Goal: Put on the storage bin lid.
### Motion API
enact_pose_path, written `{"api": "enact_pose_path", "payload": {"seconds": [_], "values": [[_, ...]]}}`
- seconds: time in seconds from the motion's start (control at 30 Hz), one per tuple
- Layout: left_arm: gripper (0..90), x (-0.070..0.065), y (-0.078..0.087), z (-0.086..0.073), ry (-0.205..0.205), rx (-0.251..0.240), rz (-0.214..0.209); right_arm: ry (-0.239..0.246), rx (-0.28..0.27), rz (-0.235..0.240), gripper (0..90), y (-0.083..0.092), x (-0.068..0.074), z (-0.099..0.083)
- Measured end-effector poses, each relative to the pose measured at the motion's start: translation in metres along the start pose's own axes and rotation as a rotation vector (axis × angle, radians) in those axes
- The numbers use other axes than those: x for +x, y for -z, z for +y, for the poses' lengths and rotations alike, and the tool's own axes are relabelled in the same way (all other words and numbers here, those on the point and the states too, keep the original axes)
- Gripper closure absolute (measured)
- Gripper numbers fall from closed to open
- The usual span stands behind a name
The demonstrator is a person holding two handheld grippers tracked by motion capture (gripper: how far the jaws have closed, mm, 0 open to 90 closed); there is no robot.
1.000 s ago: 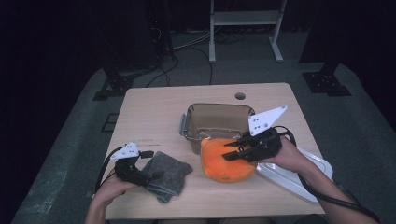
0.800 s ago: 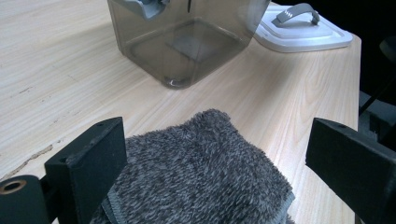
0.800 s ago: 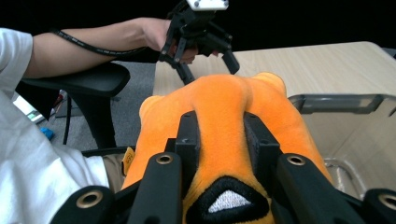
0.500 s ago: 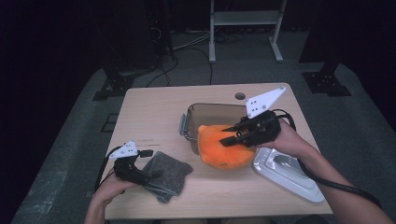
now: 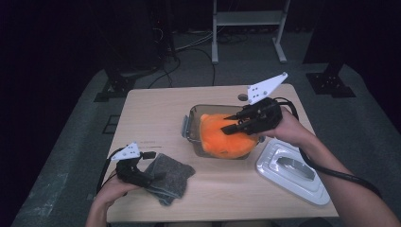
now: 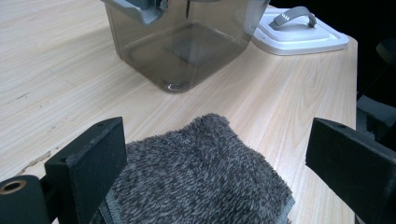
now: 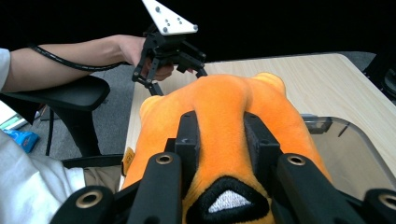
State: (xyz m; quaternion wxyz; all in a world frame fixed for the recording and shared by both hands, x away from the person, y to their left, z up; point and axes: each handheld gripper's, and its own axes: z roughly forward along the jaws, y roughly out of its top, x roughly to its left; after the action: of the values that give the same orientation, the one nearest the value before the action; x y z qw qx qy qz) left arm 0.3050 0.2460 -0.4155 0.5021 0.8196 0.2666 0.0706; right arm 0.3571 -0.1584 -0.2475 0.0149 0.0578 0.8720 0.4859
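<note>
Nearest the front edge of the worktop (image 5: pixel 156 118), toward its left corner, the left tool (image 5: pixel 142 176) rests low with its jaws spread wide on either side of a folded grey fleece cloth (image 6: pixel 201 172); the pads stand clear of the pile, so it is released, not gripping. Toward the front right corner lies a white rectangular plastic lid with a grey handle (image 5: pixel 291 171), flat and well apart from the cloth. Further in, near the middle of the worktop, stands a clear smoky rectangular plastic container (image 5: pixel 191 124) with grey latches. The right tool (image 5: pixel 231 124) is clenched on a bright orange plush toy (image 5: pixel 222 137), the fabric pinched into a ridge between the jaws, and the toy hangs over the container's mouth, its lower part apparently already inside, though the tinted wall makes that hard to confirm. The risk here is that the bulky plush catches on the near rim or a latch and drags or tips the light container, since nothing steadies it. A pinch on loose fabric alone could also slip, dropping the toy half over the edge.
</note>
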Motion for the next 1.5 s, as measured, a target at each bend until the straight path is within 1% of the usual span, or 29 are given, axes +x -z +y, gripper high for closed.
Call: {"api": "enact_pose_path", "payload": {"seconds": [0.2, 0.37, 0.63, 1.03, 1.5], "values": [[4.5, 0.001, -0.001, -0.001, 0.004, 0.002, -0.003, -0.01, 0.013, -0.01, 70.0, -0.001, -0.01, 0.003], [4.4, 0.001, -0.002, 0.002, -0.004, -0.002, -0.007, -0.017, 0.02, -0.011, 69.9, -0.002, -0.018, 0.006], [4.4, 0.002, -0.003, 0.002, -0.004, 0.0, -0.012, -0.029, 0.036, -0.032, 69.9, -0.004, -0.03, 0.008], [4.5, 0.001, -0.002, 0.001, -0.005, -0.005, -0.011, -0.046, 0.026, -0.055, 69.7, -0.007, -0.049, 0.009], [4.4, 0.002, 0.001, 0.001, -0.002, -0.014, -0.01, -0.061, 0.036, -0.052, 69.7, -0.019, -0.063, 0.008]]}}
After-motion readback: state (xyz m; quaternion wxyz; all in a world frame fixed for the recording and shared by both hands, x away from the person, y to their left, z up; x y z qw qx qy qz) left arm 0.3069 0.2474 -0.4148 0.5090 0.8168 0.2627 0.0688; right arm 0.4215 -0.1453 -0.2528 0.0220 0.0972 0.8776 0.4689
